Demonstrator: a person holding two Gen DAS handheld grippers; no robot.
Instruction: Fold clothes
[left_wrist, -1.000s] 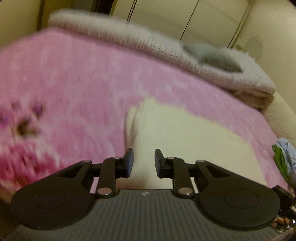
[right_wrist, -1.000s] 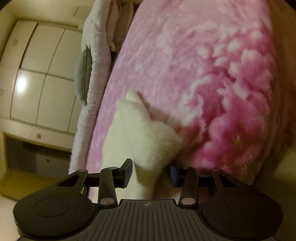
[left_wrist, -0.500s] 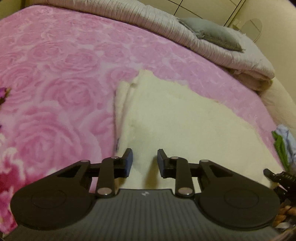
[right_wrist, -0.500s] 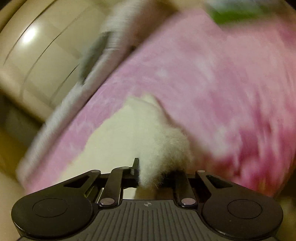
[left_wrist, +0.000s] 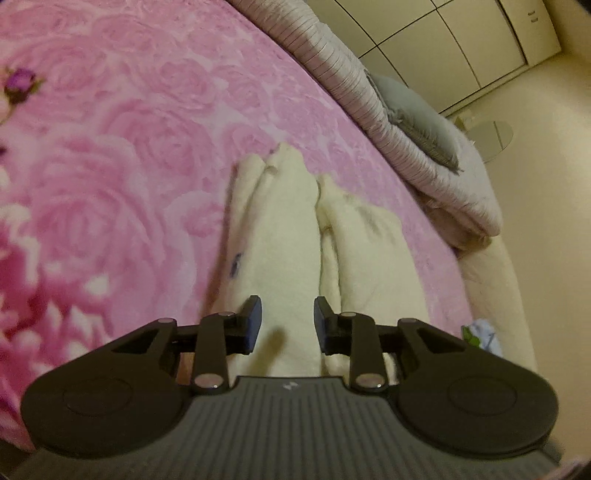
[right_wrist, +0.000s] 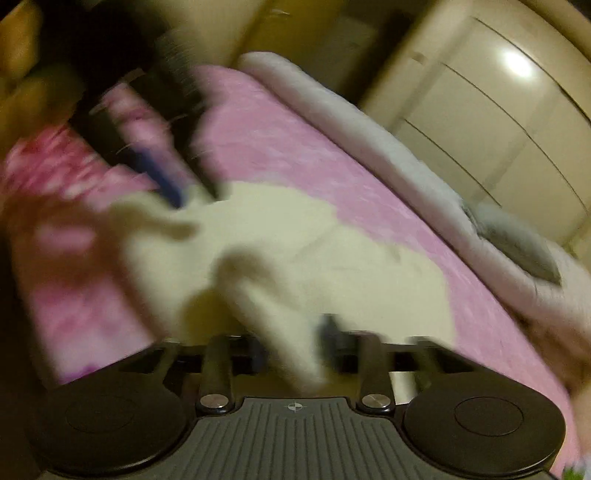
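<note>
A cream fleece garment (left_wrist: 280, 236) lies folded lengthwise on the pink rose blanket (left_wrist: 129, 166), with a seam running down its middle. My left gripper (left_wrist: 287, 325) is open at the garment's near end, and fabric lies between and under its fingers. The right wrist view is blurred by motion. There, a strip of the cream garment (right_wrist: 332, 266) rises from the bed into my right gripper (right_wrist: 293, 347), which is shut on it. In the same view the left gripper (right_wrist: 170, 184) shows as a dark shape with a blue pad at the garment's far corner.
A rolled grey-pink quilt (left_wrist: 369, 103) with a grey pillow (left_wrist: 417, 118) lines the far edge of the bed. Cream wardrobe doors (left_wrist: 461, 48) stand behind it. Small green and blue clothes (left_wrist: 480, 334) sit by the bed's cream padded edge (left_wrist: 498, 295).
The right gripper closed on the garment's edge and swung it over the body, making a lengthwise fold. The left gripper stayed at the near end, and its view turned.
</note>
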